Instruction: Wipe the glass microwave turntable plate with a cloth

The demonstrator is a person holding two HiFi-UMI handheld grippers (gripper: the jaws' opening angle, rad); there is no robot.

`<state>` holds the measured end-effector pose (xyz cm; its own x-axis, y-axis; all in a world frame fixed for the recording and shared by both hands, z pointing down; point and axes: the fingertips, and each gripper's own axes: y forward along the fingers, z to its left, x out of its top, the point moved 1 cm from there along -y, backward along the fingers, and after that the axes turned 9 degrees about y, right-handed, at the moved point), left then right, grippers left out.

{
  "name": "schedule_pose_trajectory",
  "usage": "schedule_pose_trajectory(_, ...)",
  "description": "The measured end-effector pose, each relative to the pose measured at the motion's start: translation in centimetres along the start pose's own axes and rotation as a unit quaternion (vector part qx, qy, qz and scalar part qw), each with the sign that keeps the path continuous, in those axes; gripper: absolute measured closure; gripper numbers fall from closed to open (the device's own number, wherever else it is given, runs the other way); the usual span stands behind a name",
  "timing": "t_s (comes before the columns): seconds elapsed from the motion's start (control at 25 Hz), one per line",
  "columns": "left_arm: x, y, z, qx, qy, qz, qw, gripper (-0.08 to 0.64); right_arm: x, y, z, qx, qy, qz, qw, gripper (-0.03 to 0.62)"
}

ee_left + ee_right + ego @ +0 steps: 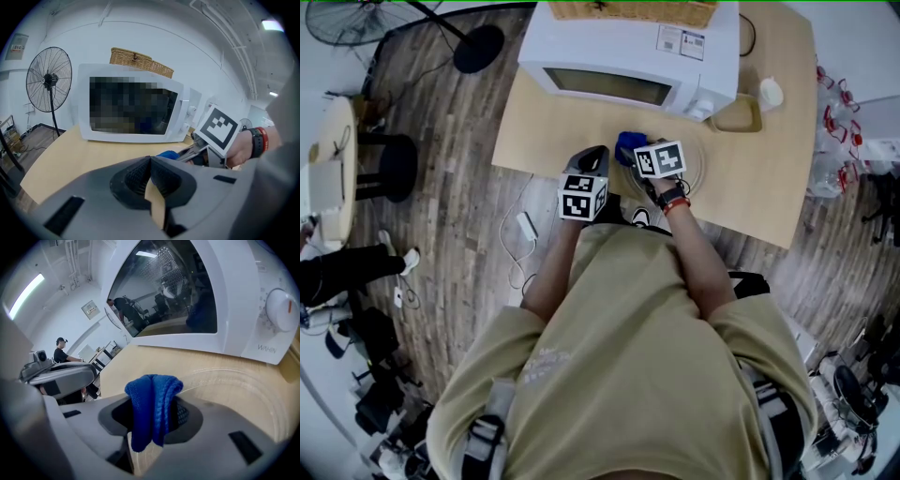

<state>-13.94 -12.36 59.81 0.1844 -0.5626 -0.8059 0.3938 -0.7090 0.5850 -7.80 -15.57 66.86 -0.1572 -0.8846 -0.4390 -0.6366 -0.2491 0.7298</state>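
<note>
The clear glass turntable plate (700,171) lies flat on the wooden table (544,131) in front of the microwave; its ridged rim (243,387) fills the right gripper view. My right gripper (632,153) is shut on a folded blue cloth (152,411), holding it just over the plate's near-left edge. The cloth (628,142) shows blue in the head view, and its tip (167,153) peeks over my left gripper's body. My left gripper (150,177) hovers to the plate's left, at the table's front edge (596,157), pads pressed together with nothing between them.
A white microwave (628,56), door closed, stands at the back with a wicker basket (140,62) on top. A small tray (739,114) and a white bottle (771,92) sit to its right. A floor fan (49,79) stands left of the table.
</note>
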Motion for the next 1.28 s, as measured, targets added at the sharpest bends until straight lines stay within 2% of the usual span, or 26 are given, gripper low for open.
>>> schedule_pose_trajectory(0.28, -0.3, 0.7, -1.3, -0.013, 0.005, 0.003, 0.9999, 0.541, -0.5, -0.8, -1.1, 0.027, 0.021, -0.004, 0.999, 0.439)
schedule_pose_trajectory(0.76, 0.7, 1.7, -3.4, -0.035, 0.025, 0.004, 0.9991, 0.541, -1.2, -2.4, -2.8, 0.007, 0.008, 0.014, 1.000, 0.439)
schedule_pose_trajectory(1.28, 2.1, 2.8, -6.7, -0.069, 0.044, 0.001, 0.9967, 0.541, -2.3, -5.2, -5.6, -0.012, 0.031, 0.007, 0.999, 0.439)
